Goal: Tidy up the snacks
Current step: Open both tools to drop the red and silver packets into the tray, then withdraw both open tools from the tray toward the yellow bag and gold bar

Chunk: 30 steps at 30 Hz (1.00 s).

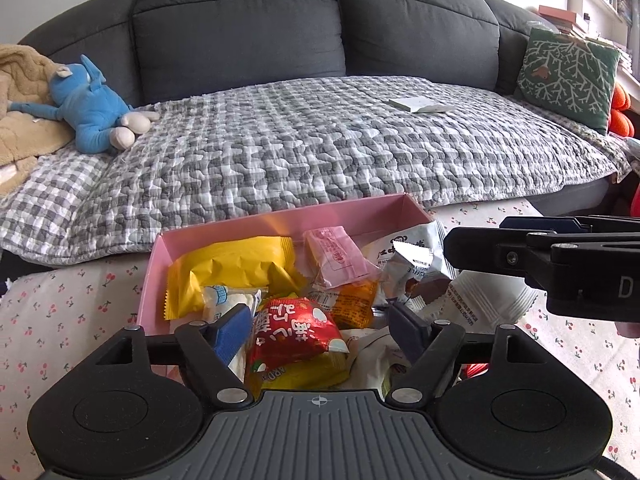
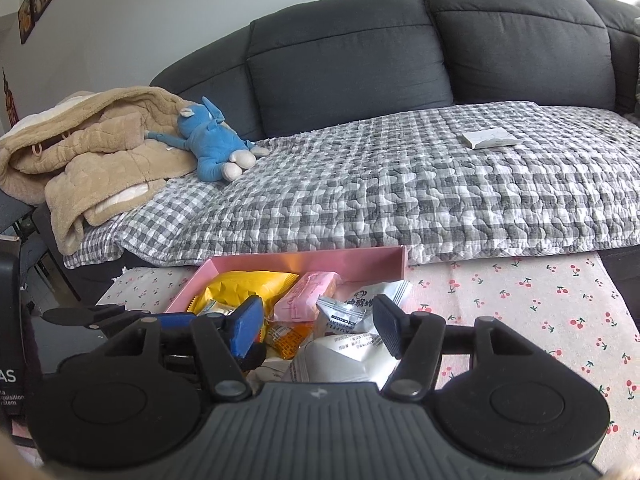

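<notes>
A pink box (image 1: 280, 216) (image 2: 304, 258) on the cherry-print tablecloth holds several snack packets. Among them are a yellow packet (image 1: 228, 272) (image 2: 240, 284), a pink packet (image 1: 336, 260) (image 2: 308, 296), an orange packet (image 1: 356, 304) (image 2: 288, 340) and white packets (image 1: 416, 264) (image 2: 348, 316). My left gripper (image 1: 320, 330) hangs open over the box's near end, with a red packet (image 1: 296, 332) lying between its fingers, not pressed. My right gripper (image 2: 318, 328) is open above a large white packet (image 2: 344, 356) (image 1: 488, 300). The right gripper's body enters the left wrist view from the right.
Behind the table stands a dark grey sofa (image 1: 240, 20) under a grey check quilt (image 1: 320, 140). On it lie a blue plush toy (image 1: 92, 104), a beige blanket (image 2: 80, 152), a white booklet (image 1: 420, 105) and a green cushion (image 1: 568, 76). Bare tablecloth (image 2: 540, 312) extends right of the box.
</notes>
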Tool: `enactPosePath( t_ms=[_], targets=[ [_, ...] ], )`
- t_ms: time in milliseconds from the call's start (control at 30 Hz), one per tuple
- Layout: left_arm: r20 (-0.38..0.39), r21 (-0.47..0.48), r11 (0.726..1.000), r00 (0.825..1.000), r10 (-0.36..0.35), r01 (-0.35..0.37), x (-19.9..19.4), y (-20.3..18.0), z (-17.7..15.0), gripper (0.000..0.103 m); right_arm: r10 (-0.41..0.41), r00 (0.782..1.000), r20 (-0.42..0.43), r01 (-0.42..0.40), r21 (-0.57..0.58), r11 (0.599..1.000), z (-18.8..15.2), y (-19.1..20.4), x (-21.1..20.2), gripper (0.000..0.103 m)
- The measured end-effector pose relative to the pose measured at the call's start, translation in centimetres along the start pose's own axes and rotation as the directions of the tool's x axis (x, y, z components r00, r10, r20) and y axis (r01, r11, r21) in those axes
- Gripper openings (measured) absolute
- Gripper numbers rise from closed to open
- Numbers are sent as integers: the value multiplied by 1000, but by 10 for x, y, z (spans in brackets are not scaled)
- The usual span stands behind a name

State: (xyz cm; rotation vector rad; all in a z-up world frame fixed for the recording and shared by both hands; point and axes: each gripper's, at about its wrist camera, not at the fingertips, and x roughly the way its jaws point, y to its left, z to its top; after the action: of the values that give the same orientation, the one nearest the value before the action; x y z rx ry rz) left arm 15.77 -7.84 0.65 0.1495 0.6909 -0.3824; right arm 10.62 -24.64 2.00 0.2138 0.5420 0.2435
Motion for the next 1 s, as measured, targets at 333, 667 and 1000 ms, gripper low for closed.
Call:
enactPosePath(
  t_ms=[333,667,1000],
  targets=[
    [1,4,1000,1000,-4,4,-28,5,-6,82,-8,1000,-7,8,-27,1000,-6,5,-14,71],
    [-3,12,1000,1000,-13,13,-68,26,-31,89,-15,999,-29,13,-89,996,-20,28,-33,88],
    [-15,21,1000,1000,-5,5,-96,50,-64,94,-19,999,-51,11,-146,989,-42,55,-49,99]
  ],
)
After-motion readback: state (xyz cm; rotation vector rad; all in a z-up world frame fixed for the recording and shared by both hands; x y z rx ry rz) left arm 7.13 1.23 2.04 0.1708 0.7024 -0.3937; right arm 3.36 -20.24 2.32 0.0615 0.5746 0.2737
